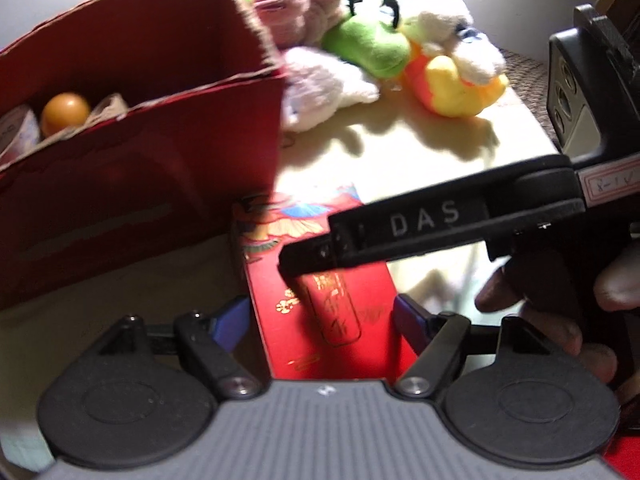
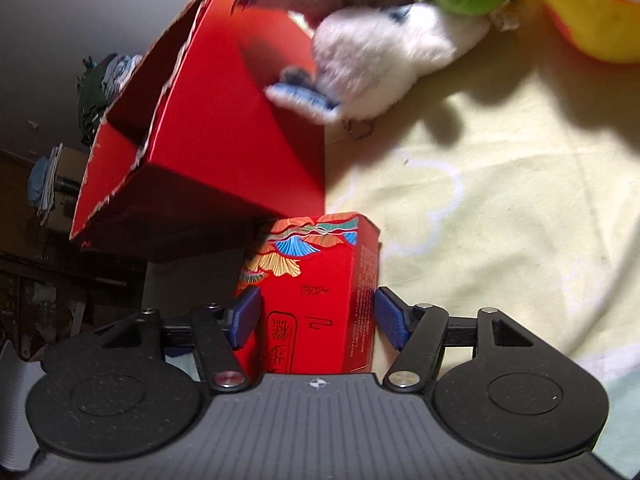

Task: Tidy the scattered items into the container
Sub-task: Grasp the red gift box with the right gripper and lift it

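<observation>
Red box (image 2: 316, 300) stands upright between spread pads of right hand-held gripper (image 2: 316, 316), untouched; left hand-held gripper (image 1: 324, 320) also spread astride it, container (image 1: 140, 168) just beyond

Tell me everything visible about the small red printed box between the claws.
The small red box looks like glossy printed card: gold, blue and orange fan-like motifs near its far end, gold characters on the broad face, fine print down one narrow side. It lies on the pale yellow cloth right beside the big red container. It sits between the blue pads of both the left claw and the right claw; small gaps show, so neither grips it.
</observation>
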{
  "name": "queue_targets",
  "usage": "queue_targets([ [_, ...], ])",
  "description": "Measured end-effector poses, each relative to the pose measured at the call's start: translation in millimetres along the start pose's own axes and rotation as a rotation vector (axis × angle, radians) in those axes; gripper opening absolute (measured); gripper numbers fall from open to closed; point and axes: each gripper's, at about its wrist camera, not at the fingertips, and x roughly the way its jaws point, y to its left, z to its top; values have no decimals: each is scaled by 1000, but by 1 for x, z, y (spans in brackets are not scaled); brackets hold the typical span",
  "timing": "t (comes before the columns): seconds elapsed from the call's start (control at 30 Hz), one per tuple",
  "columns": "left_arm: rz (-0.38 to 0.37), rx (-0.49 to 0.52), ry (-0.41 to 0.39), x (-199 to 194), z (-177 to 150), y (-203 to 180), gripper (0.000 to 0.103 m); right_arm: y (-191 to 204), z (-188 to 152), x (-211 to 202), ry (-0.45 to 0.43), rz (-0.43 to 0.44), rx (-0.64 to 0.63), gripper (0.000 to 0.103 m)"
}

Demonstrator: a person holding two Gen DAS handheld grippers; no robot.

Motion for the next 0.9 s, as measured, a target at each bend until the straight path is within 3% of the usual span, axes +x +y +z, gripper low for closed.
queue_targets([
  [0.43, -83, 169, -33, 11, 25, -45, 70, -42, 2, -49, -158, -53, 125, 62],
  [0.6, -92, 210, -94, -7, 39, -55, 70, -27, 2, -69, -261, -56, 112, 61],
  [0.9, -46, 212, -310, -75, 70, -39, 70, 41, 34, -101, -459, -27, -66, 61],
])
